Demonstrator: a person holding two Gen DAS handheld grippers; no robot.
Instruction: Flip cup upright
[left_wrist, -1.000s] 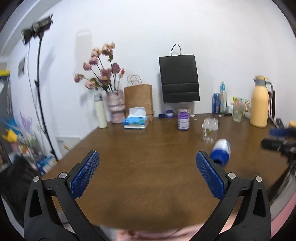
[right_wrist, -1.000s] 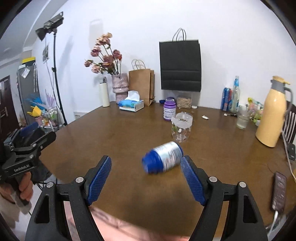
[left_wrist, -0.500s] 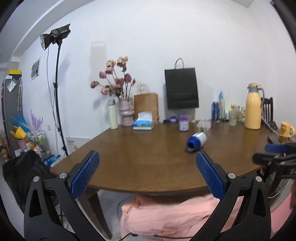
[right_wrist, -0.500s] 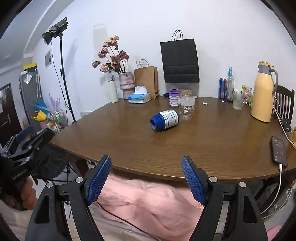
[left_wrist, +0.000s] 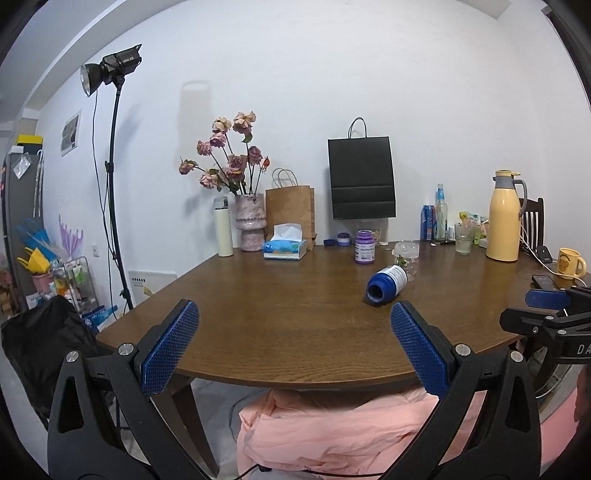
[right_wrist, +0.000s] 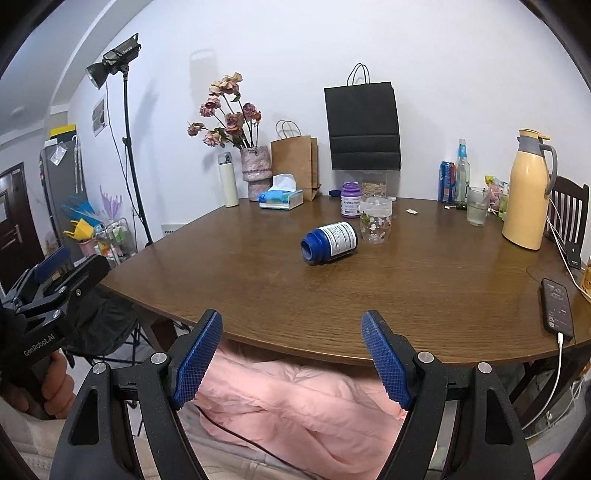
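A blue cup with a white label (right_wrist: 330, 243) lies on its side on the brown table (right_wrist: 406, 288), its open mouth toward me; it also shows in the left wrist view (left_wrist: 386, 284). Behind it stands a clear floral glass (right_wrist: 376, 225), upside down. My right gripper (right_wrist: 291, 358) is open and empty, held back past the table's near edge, well short of the cup. My left gripper (left_wrist: 295, 345) is open and empty, also off the near edge, left of the cup.
Along the back of the table stand a purple jar (right_wrist: 350, 199), tissue box (right_wrist: 281, 198), vase of flowers (right_wrist: 256, 171), white flask (right_wrist: 229, 180), paper bags (right_wrist: 362, 125), bottles and a yellow jug (right_wrist: 526, 188). A phone (right_wrist: 557, 308) lies right. Pink cloth (right_wrist: 295, 398) lies below.
Both grippers have pulled back from over the table to beyond its near edge. The cup lies farther away in both views and has not moved on the table.
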